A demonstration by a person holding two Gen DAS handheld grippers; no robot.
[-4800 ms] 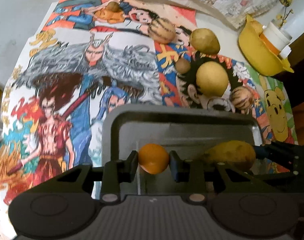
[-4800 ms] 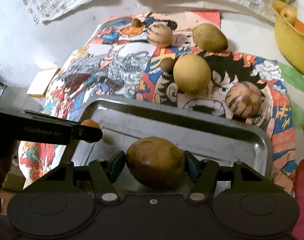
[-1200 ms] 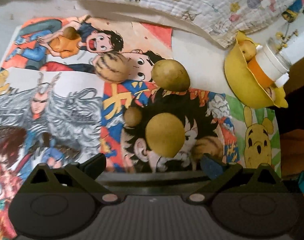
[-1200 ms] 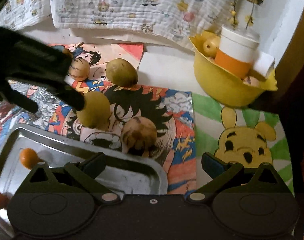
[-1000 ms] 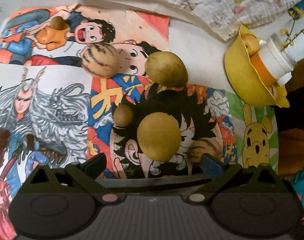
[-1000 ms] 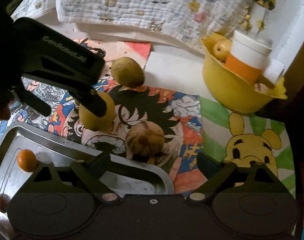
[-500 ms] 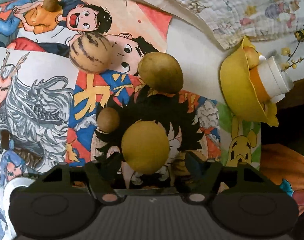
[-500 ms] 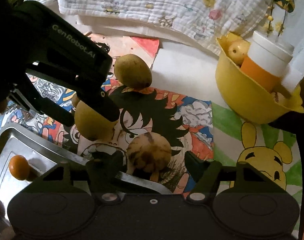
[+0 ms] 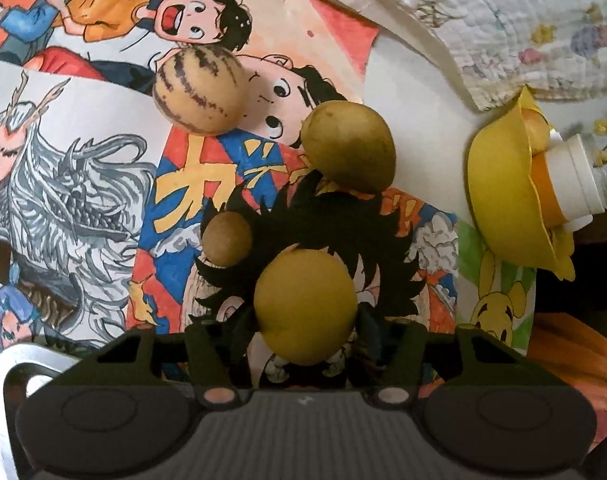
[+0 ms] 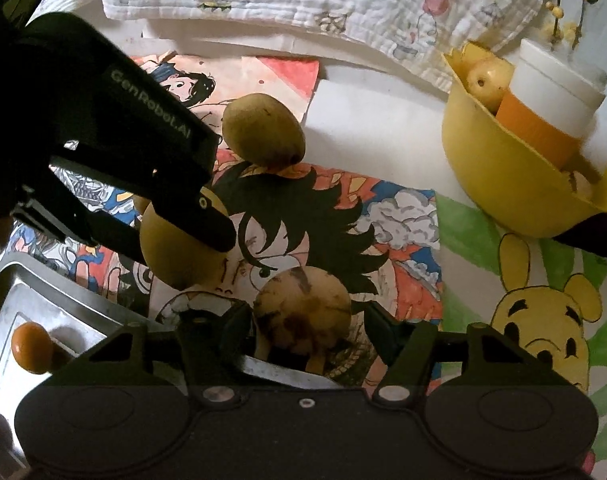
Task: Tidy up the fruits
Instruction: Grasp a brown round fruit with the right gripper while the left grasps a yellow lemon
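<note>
Both tools are straddling fruit, presumably to carry it to the tray (image 10: 83, 304) at lower left. The left tool (image 9: 303, 332) sits around the yellow round fruit (image 9: 305, 304), the right tool (image 10: 305, 332) around the streaked fruit (image 10: 303, 308); whether either grips, I cannot tell.

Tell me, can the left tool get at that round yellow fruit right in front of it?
Probably yes: the left tool is open with the round yellow fruit already between its fingers, nothing blocking.

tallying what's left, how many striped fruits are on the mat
2: far striped fruit beside the cartoon faces; near striped fruit between the right gripper fingers; more may be hidden
</note>
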